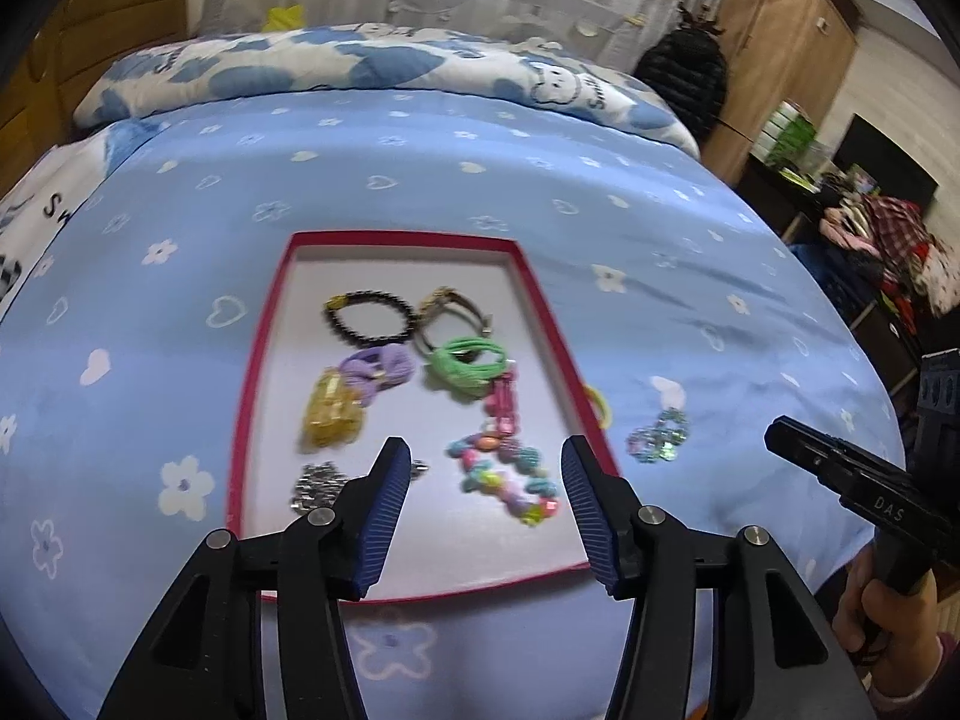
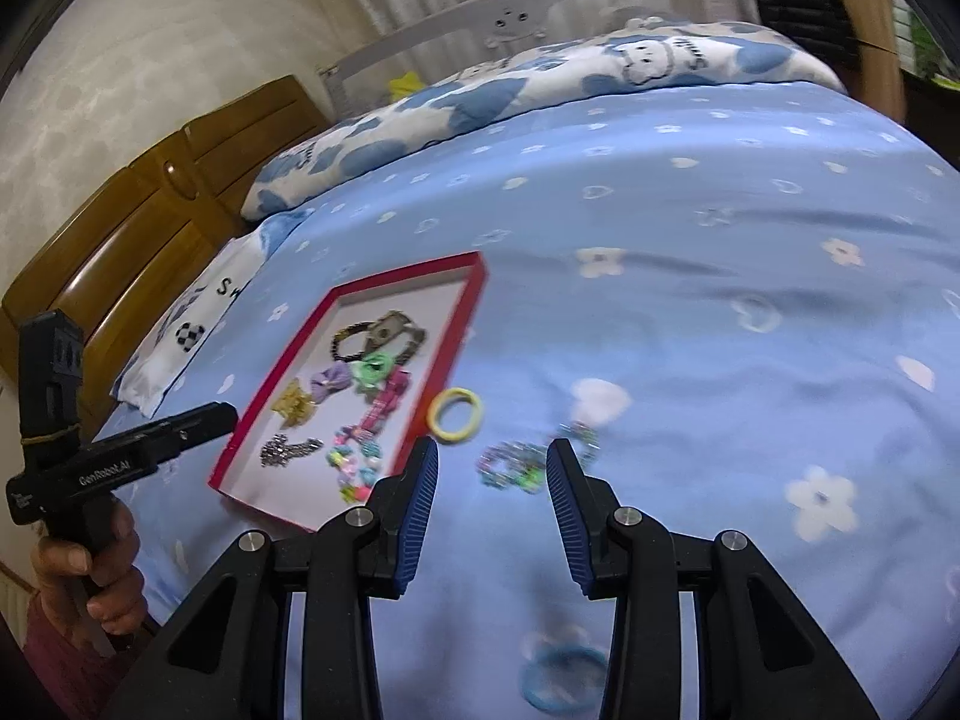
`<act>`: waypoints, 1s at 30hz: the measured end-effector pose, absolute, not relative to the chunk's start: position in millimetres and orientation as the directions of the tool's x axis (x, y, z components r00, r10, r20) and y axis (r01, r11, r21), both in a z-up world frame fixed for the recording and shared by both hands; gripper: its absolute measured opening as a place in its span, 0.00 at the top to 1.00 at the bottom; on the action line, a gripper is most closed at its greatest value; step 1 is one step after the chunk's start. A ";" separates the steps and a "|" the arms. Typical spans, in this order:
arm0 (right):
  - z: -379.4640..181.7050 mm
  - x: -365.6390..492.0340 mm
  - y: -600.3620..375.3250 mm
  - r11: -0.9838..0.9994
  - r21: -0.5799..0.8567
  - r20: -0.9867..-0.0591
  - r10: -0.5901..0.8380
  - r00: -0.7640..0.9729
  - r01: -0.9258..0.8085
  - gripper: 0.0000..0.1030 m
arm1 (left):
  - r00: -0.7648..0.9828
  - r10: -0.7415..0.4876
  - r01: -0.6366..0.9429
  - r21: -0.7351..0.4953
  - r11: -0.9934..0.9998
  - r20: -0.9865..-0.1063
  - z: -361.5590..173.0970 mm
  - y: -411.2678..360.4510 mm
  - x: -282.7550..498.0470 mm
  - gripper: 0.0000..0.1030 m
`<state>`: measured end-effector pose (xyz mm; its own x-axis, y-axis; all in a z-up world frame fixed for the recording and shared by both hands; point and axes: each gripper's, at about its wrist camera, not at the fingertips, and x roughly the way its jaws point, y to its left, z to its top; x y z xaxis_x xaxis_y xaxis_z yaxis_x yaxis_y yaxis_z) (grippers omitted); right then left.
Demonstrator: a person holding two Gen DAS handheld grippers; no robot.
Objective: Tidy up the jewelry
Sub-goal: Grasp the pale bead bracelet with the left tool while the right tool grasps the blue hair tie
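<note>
Now most of the jewelry already lies in the red tray (image 1: 543,324) on the blue bed (image 1: 420,180): a black bead bracelet (image 1: 369,318), a green hair tie (image 1: 465,363), a purple scrunchie (image 1: 378,369), a yellow clip (image 1: 333,414) and a colorful bead bracelet (image 1: 510,480), among others. Three things are not in it yet. A yellow hair ring (image 2: 455,414) sits just beside the tray's right edge. A sparkly bead bracelet (image 2: 519,465) lies a bit farther right on the bed. A blue ring (image 2: 564,681) lies close to the person, low in the right wrist view.

The right gripper (image 2: 492,468) hangs above the bed with its jaws apart and nothing in them. The sparkly bead bracelet lies right in front of those jaws, just past the tips, stretched out sideways across the gap. So the right hand is the nearer one for it.

The left gripper (image 1: 486,468) hangs over the near end of the tray. Its jaws are apart too, and they hold nothing. The colorful bead bracelet lies in the tray below them.

I think the next move is for the right gripper to go down and forward onto the sparkly bead bracelet. Then it has to carry it left into the tray.
</note>
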<state>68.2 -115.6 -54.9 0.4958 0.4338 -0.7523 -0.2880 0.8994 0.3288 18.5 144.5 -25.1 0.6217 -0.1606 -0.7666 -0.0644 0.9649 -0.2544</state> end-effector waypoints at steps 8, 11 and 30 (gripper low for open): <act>-62.4 34.7 -148.1 0.919 0.304 -0.779 0.391 0.490 -0.251 0.62 | 0.600 -0.211 0.016 -0.252 0.968 -0.771 -28.5 116.7 20.1 0.49; -72.5 22.9 -152.4 0.924 0.291 -0.800 0.377 0.467 -0.247 0.62 | 0.588 -0.224 0.048 -0.243 0.969 -0.777 -30.9 105.2 24.4 0.49; -86.6 35.3 -168.5 0.946 0.240 -0.816 0.318 0.483 -0.218 0.97 | 0.465 -0.253 0.250 -0.149 0.957 -0.848 -66.0 9.2 116.4 0.49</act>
